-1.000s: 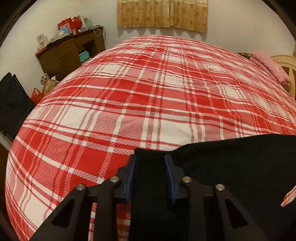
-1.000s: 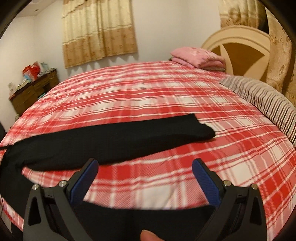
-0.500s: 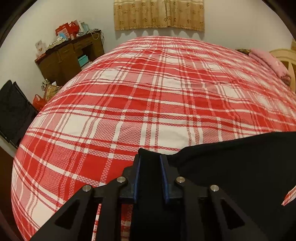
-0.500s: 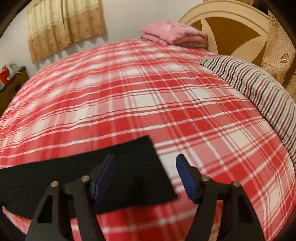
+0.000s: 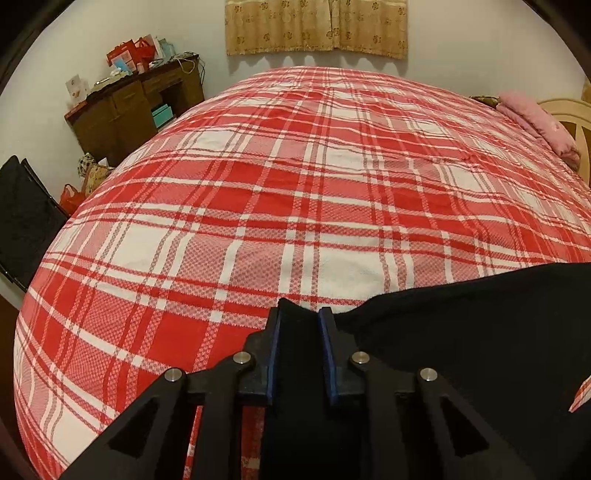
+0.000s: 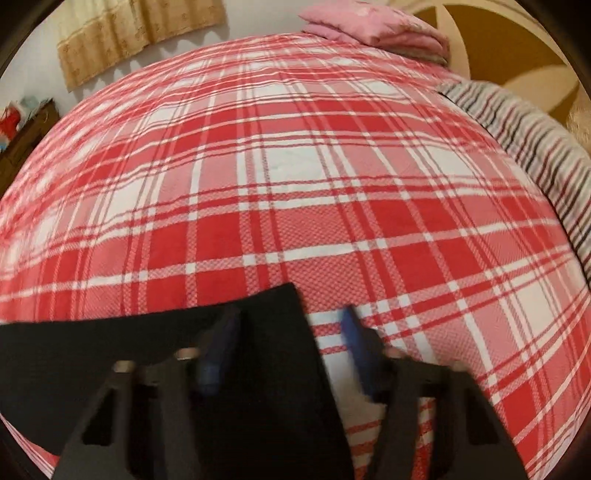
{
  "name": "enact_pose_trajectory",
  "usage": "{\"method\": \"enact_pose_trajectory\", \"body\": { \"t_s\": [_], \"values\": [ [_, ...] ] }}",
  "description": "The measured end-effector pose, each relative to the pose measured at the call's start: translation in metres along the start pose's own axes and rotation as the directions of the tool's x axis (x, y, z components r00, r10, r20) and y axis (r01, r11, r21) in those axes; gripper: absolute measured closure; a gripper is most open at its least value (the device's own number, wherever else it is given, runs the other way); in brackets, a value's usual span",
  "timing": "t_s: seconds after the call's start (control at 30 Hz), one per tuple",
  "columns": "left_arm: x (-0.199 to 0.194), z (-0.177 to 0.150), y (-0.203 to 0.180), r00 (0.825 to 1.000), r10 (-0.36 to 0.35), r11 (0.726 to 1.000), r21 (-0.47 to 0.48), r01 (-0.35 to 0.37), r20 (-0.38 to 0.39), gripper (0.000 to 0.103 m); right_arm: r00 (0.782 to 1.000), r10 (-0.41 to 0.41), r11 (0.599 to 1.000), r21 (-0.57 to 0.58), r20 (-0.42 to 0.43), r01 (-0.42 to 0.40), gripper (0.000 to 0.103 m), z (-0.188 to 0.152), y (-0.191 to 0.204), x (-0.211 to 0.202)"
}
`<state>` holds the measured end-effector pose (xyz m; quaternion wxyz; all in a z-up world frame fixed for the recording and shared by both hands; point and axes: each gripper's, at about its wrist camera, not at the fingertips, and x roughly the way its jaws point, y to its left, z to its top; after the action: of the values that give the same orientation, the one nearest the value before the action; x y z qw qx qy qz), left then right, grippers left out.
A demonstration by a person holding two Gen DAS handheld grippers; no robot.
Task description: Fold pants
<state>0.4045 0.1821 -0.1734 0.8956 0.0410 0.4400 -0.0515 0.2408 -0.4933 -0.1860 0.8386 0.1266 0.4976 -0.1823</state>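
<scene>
Black pants (image 5: 461,332) lie on the bed's red and white plaid cover (image 5: 295,184). My left gripper (image 5: 299,317) is shut on a raised fold of the black cloth, which stands pinched between the blue pads and runs off to the right. In the right wrist view, the end of a pant leg (image 6: 110,350) lies flat on the cover (image 6: 295,166). My right gripper (image 6: 290,317) stands over that end and its jaws are closing. The left pad is over the cloth, the right pad over bare cover, and neither presses the cloth.
A brown desk (image 5: 136,107) with clutter stands at the far left, and a black case (image 5: 26,221) leans beside the bed. A folded pink blanket (image 6: 376,26) and a striped pillow (image 6: 535,147) lie by the headboard (image 6: 517,48).
The right gripper swept right and down to the leg's end, and its jaws narrowed from wide apart. The left gripper stayed put, tightening a little on the fold.
</scene>
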Motion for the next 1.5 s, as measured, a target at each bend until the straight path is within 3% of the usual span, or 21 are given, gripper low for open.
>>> {"method": "enact_pose_trajectory", "body": {
  "t_s": [0.03, 0.13, 0.33, 0.53, 0.8, 0.97, 1.1, 1.2, 1.43, 1.5],
  "values": [
    [-0.002, 0.001, 0.0, 1.0, -0.001, 1.0, -0.005, 0.001, 0.002, 0.083, 1.0, 0.011, 1.0, -0.01, 0.005, -0.011, 0.084, 0.0, 0.002, -0.001],
    [-0.01, 0.003, 0.0, 1.0, 0.0, 1.0, -0.015, 0.001, 0.029, 0.086, 1.0, 0.008, 0.999, -0.045, 0.024, -0.007, 0.091, 0.001, 0.014, -0.01],
    [-0.031, 0.002, 0.003, 0.996, -0.016, 1.0, -0.025, 0.018, 0.086, 0.088, 0.99, 0.036, 0.994, -0.11, 0.139, -0.02, 0.093, -0.008, 0.033, -0.048],
    [-0.048, 0.003, 0.005, 0.99, -0.042, 0.998, -0.043, 0.049, 0.134, 0.089, 0.959, 0.08, 0.987, -0.156, 0.271, -0.038, 0.094, -0.02, 0.04, -0.1],
    [-0.063, -0.001, 0.01, 0.98, -0.085, 0.992, -0.08, 0.101, 0.18, 0.092, 0.928, 0.119, 0.979, -0.195, 0.353, -0.052, 0.095, -0.029, 0.047, -0.142],
    [-0.079, -0.013, 0.014, 0.966, -0.139, 0.983, -0.085, 0.161, 0.218, 0.095, 0.864, 0.204, 0.969, -0.22, 0.46, -0.112, 0.095, -0.051, 0.041, -0.182],
    [-0.096, -0.025, 0.015, 0.951, -0.18, 0.976, -0.077, 0.205, 0.253, 0.096, 0.839, 0.225, 0.966, -0.226, 0.496, -0.126, 0.095, -0.068, 0.033, -0.199],
    [-0.115, -0.036, 0.015, 0.929, -0.212, 0.969, -0.057, 0.24, 0.304, 0.096, 0.818, 0.247, 0.961, -0.242, 0.52, -0.136, 0.095, -0.083, 0.028, -0.211],
    [-0.152, -0.063, 0.027, 0.877, -0.278, 0.941, -0.071, 0.33, 0.391, 0.096, 0.745, 0.314, 0.942, -0.291, 0.589, -0.166, 0.095, -0.127, 0.014, -0.242],
    [-0.159, -0.075, 0.032, 0.868, -0.289, 0.936, -0.072, 0.345, 0.404, 0.096, 0.738, 0.324, 0.94, -0.293, 0.592, -0.177, 0.095, -0.138, 0.006, -0.246]
  ]
}}
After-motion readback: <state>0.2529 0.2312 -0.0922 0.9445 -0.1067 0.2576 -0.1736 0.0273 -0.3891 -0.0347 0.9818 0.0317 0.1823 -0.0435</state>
